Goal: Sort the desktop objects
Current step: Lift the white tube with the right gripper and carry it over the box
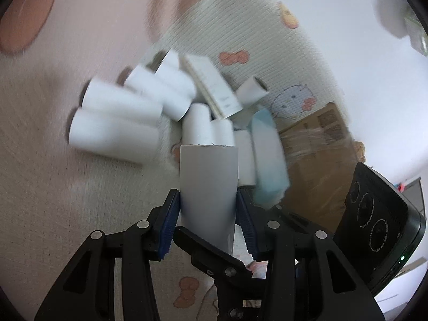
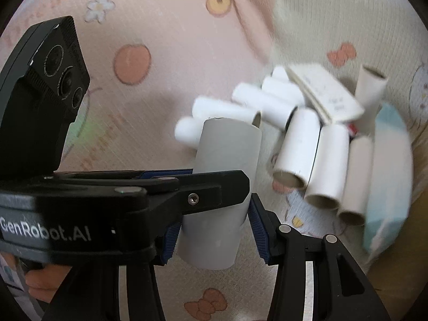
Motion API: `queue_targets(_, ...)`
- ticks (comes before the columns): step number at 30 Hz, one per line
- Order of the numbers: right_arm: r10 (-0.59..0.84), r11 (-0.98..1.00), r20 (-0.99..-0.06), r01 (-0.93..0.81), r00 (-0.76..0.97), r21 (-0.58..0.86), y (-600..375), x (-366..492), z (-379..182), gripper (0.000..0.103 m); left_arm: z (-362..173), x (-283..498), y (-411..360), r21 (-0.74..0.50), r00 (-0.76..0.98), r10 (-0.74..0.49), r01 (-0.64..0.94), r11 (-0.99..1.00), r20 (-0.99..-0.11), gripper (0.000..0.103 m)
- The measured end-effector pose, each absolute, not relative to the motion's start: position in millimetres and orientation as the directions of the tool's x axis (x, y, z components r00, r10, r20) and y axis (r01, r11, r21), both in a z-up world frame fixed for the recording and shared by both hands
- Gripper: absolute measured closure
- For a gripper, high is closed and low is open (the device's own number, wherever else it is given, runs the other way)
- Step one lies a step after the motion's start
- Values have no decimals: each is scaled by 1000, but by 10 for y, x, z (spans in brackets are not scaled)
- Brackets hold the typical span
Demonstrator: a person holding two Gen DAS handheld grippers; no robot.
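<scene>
A grey-white cardboard tube [image 1: 208,176] stands up between the blue pads of my left gripper [image 1: 208,200], which is shut on its sides. One black finger [image 1: 211,254] of my right gripper crosses low in front of the tube. In the right wrist view the same tube [image 2: 230,147] sits between the fingers of my right gripper [image 2: 214,219], which is open, with a thin gap at the right pad. My left gripper [image 2: 219,178] reaches in from the left and clamps the tube higher up.
A pile of white tubes [image 1: 117,117] [image 2: 294,147] lies on the patterned mat [image 1: 53,187]. With it are a white booklet [image 1: 214,88] [image 2: 326,96] and a pale blue pack [image 1: 267,155] [image 2: 388,174]. A brown cardboard box [image 1: 315,144] sits at the right.
</scene>
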State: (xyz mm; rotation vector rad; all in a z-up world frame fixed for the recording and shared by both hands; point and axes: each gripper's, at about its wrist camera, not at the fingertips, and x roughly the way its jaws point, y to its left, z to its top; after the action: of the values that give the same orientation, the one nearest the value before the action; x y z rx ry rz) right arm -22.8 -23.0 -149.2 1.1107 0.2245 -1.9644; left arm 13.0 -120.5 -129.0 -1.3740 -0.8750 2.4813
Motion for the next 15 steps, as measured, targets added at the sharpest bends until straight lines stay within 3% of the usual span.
queue_targets(15,-624,-663,-652,734,-431,149,149,-236,-529,58,-348,-36,-835,-421,-652,346,-45,-906,-675,56)
